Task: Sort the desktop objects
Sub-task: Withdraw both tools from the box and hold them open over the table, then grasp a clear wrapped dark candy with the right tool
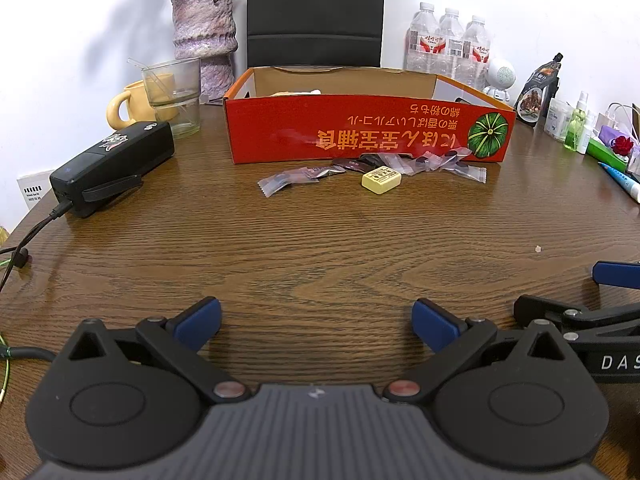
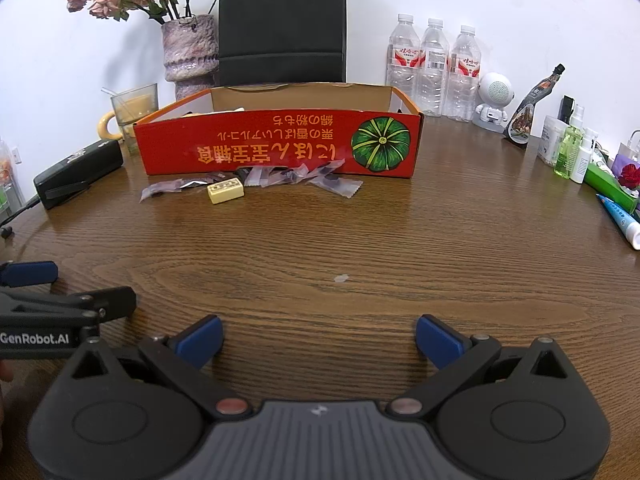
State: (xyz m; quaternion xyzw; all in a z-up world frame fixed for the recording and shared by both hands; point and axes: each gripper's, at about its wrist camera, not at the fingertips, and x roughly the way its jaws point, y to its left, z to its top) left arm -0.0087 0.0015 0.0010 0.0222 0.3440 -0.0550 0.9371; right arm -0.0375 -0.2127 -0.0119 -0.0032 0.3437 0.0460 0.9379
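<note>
Wrapped candies [image 1: 372, 168] and a cream tile-shaped block [image 1: 381, 179] lie on the wooden table [image 1: 320, 240], touching or just beside the front wall of the red cardboard box [image 1: 368, 132]. We hold the left gripper [image 1: 316, 322] low over bare table, jaws spread wide, nothing between them. Right gripper [image 2: 318, 340] sits just beside it, also spread wide and empty. We see both well short of the candies. Further out: black device [image 1: 112, 164] with cable at left, glass [image 1: 174, 96], yellow mug [image 1: 128, 106], vase [image 1: 204, 32], water bottles [image 1: 448, 44], and small bottles [image 1: 576, 124] at right.
</note>
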